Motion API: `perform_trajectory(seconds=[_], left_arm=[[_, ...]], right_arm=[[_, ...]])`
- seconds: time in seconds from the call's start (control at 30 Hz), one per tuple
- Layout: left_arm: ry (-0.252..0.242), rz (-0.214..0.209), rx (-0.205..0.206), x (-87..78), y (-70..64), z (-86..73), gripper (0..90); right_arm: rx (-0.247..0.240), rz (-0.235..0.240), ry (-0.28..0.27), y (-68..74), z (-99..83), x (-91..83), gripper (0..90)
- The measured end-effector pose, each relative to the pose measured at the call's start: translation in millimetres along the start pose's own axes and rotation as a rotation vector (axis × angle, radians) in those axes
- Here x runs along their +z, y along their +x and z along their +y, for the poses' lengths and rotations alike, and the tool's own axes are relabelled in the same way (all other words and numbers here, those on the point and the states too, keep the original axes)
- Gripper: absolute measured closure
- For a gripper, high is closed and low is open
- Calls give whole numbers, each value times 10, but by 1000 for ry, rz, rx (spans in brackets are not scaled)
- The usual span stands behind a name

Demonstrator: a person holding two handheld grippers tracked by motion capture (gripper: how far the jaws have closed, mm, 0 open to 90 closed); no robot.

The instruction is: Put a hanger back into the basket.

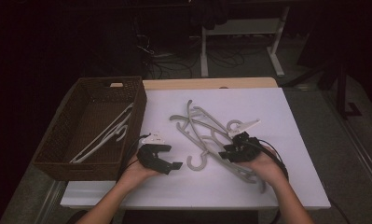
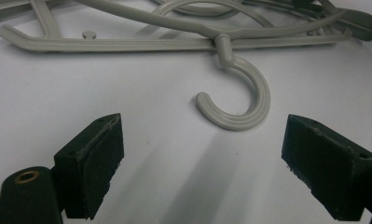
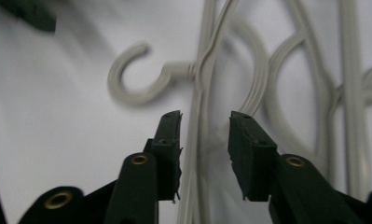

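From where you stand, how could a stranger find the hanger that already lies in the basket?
Look at the brown wicker basket at the table's left edge. Inside lies a pale hanger slantwise on its floor. It alone lies apart from the tangled pile of hangers on the white tabletop.

Hangers [image 3: 314,93] blurred in right gripper view, hanger arms [image 2: 174,44] cut off by left gripper view's top edge

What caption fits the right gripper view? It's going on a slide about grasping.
Right gripper, jaws open astride a grey hanger bar on the white table, hook pointing left.
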State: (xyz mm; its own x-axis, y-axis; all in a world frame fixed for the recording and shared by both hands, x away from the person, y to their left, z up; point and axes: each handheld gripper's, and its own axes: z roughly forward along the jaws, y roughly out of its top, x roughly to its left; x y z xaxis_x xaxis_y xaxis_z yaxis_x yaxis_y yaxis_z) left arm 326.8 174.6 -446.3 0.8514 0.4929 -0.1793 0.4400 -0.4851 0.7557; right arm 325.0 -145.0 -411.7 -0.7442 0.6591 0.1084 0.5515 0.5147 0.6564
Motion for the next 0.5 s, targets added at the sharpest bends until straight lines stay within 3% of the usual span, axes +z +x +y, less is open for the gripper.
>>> perform_trajectory(seconds=[0.1,0.13,0.17,0.27,0.3,0.33,0.37,0.4,0.5], left_arm=[[2,3,-1,1,3,1,128],[1,3,0,0,3,2,128],[1,3,0,0,3,2,128],[0,0,-2,0,0,1,128],[0,0,-2,0,0,1,128],[1,-2,0,1,-1,0,128],[1,-2,0,1,-1,0,128],[2,-2,0,0,-5,-1,128],[3,-3,3,-2,-8,-1,128]], right_arm=[[28,-19,-11,-23,142,91,621],[50,-32,-12,-52,285,223,623],[50,-32,-12,-52,285,223,623],[83,-50,-9,-88,550,516,620],[83,-50,-9,-88,550,516,620],[100,-60,4,-98,655,663,612],[100,-60,4,-98,655,663,612],[102,-83,24,-103,736,804,610],[116,-84,46,-115,804,976,617]])
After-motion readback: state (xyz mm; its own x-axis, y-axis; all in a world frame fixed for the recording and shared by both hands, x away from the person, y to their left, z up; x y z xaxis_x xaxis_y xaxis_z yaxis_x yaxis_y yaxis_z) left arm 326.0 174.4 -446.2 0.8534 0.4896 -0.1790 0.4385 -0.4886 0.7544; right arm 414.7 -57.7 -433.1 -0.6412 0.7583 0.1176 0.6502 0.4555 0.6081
